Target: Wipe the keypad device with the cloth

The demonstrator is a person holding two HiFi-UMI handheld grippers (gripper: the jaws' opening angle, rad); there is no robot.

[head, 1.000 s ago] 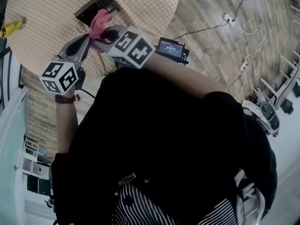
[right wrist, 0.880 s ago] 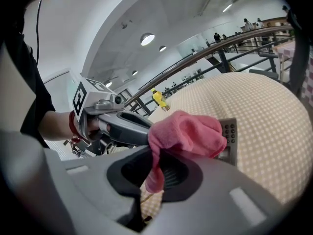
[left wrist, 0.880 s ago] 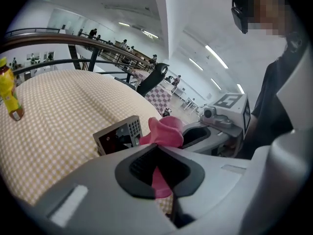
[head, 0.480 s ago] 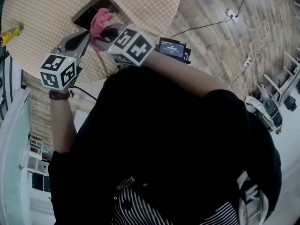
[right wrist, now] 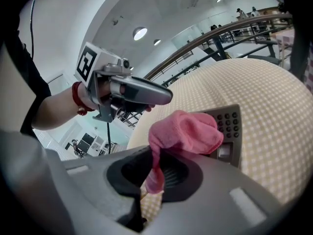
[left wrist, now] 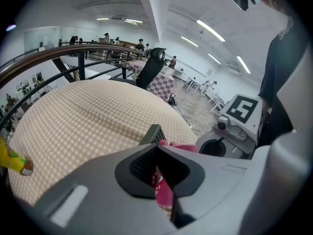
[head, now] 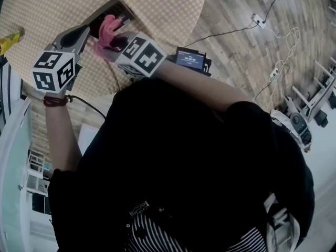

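The dark keypad device lies flat on the round checked table, its buttons showing in the right gripper view. A pink cloth is bunched over the device's near end and hangs down between my right gripper's jaws, which are shut on it. In the head view the cloth sits just ahead of the right gripper. My left gripper hovers just left of the cloth, shut with nothing in it; in the right gripper view the left gripper is above the cloth. The device's edge shows past the left gripper.
A yellow object lies at the table's left edge. A small screen unit stands beside the table's near rim. Cables and power strips trail over the wooden floor to the right. My dark torso fills the lower head view.
The left gripper has moved up and to the left, away from the cloth. The right gripper has carried the cloth slightly further onto the table by the keypad device.
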